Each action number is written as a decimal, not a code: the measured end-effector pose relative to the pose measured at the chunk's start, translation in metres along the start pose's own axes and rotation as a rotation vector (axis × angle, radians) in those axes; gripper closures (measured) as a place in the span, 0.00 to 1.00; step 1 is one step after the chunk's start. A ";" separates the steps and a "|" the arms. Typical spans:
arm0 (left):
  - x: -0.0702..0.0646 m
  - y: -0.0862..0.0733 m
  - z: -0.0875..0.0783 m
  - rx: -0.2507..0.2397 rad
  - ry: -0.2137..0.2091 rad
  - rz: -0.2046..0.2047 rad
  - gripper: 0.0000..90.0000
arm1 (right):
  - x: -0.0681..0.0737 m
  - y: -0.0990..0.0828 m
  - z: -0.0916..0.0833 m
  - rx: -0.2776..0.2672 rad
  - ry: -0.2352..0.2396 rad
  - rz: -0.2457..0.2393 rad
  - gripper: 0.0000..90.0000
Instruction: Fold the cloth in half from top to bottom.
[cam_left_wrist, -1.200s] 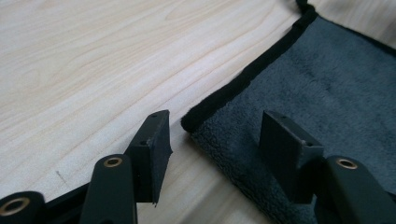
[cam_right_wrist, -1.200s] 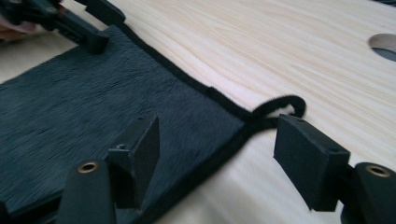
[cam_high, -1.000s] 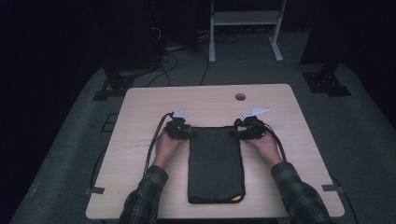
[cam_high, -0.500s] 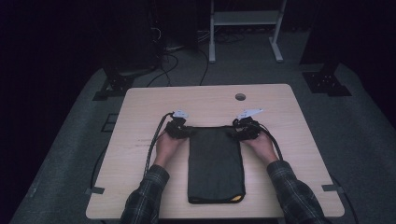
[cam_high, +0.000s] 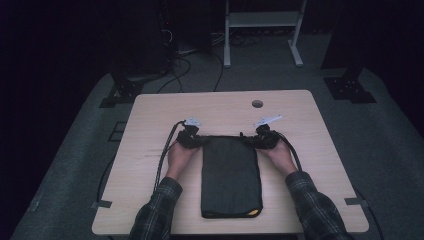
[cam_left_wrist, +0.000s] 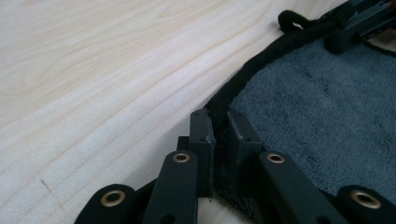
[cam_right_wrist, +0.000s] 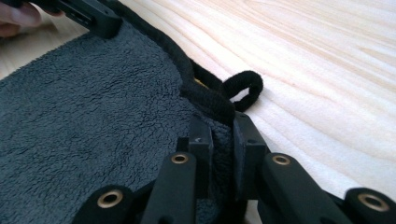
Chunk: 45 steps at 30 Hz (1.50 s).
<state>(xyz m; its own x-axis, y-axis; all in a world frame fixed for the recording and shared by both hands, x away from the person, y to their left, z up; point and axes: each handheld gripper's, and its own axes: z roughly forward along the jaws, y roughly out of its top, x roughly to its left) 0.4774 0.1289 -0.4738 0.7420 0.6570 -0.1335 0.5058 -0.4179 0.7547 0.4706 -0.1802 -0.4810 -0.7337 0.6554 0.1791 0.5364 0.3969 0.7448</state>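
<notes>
A dark grey folded towel (cam_high: 231, 175) lies lengthwise on the wooden table (cam_high: 150, 170), with a yellow tag at its near right corner. My left gripper (cam_high: 194, 139) sits at the towel's far left corner; its jaws have just been closing and now pinch the towel's black hem (cam_left_wrist: 219, 140). At the far right corner my right gripper (cam_high: 259, 140) has also just been closing, and it clamps the towel (cam_right_wrist: 93, 130) beside a small black hanging loop (cam_right_wrist: 245, 88). Each gripper view shows the other gripper at the opposite corner.
A round cable hole (cam_high: 257, 103) lies in the table beyond the right gripper. Cables trail from both grippers along the forearms. Bare wood surrounds the towel. Past the table's far edge stand a white frame (cam_high: 262, 20) and dark stands on the floor.
Both hands stay at the towel's far corners. The right forearm has drawn in slightly toward the towel. The towel lies as before.
</notes>
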 end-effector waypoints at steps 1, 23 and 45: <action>0.000 0.001 -0.001 -0.007 -0.001 -0.006 0.91 | 0.000 0.001 0.000 0.003 -0.006 -0.003 0.88; -0.024 0.034 -0.071 -0.193 -0.069 0.155 0.91 | 0.022 0.030 -0.062 -0.189 -0.015 -0.104 0.88; -0.072 -0.037 -0.098 -0.118 -0.227 0.126 0.90 | 0.077 -0.032 -0.080 -0.104 0.135 -0.114 0.88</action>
<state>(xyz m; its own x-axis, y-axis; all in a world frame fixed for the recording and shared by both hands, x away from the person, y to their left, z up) 0.3618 0.1581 -0.4296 0.8820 0.4417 -0.1645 0.3587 -0.4026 0.8422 0.3633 -0.1935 -0.4397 -0.8401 0.5154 0.1690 0.4057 0.3903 0.8265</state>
